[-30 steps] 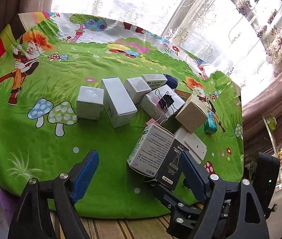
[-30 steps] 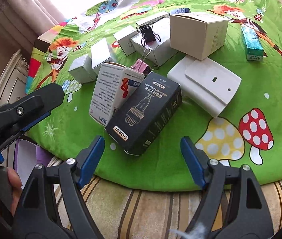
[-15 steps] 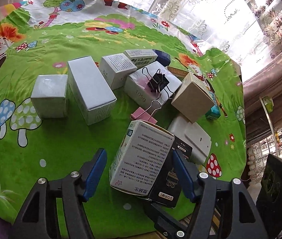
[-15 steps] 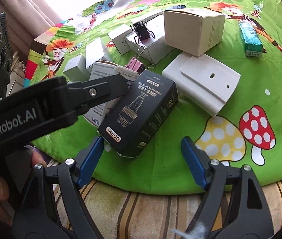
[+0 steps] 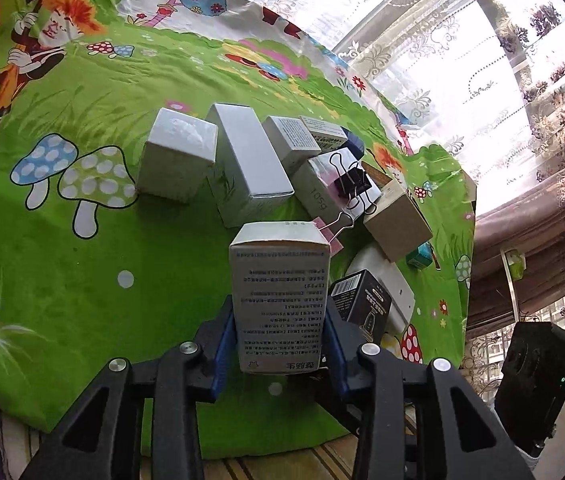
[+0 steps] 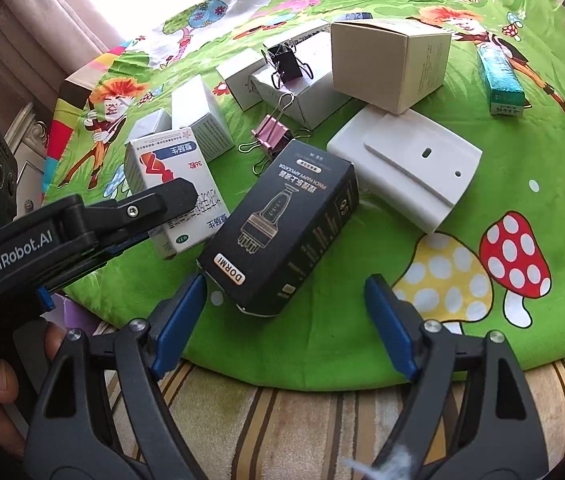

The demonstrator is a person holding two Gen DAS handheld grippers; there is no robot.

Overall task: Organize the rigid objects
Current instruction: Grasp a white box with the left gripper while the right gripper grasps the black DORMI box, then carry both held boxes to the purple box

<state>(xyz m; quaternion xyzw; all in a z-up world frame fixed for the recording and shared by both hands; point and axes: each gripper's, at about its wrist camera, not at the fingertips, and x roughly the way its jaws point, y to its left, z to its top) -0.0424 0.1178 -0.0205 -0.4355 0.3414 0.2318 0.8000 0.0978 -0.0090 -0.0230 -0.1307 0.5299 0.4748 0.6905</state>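
Green cartoon tablecloth (image 5: pixel 82 280) covers table, mushrooms and figures printed on it. Tan cardboard box (image 6: pixel 390 60) stands at far side of cluster, white flat plastic piece (image 6: pixel 402 168) just in front of it. Black DORMI box (image 6: pixel 282 228) lies tilted near cloth's front edge, ahead of right gripper (image 6: pixel 282 320), whose jaws stand wide apart with nothing between. Left gripper (image 5: pixel 280 344) has just been closing; pads now clamp white medicine box (image 5: pixel 280 300) by its sides, beside black box. Pink binder clip (image 6: pixel 272 136) lies behind.
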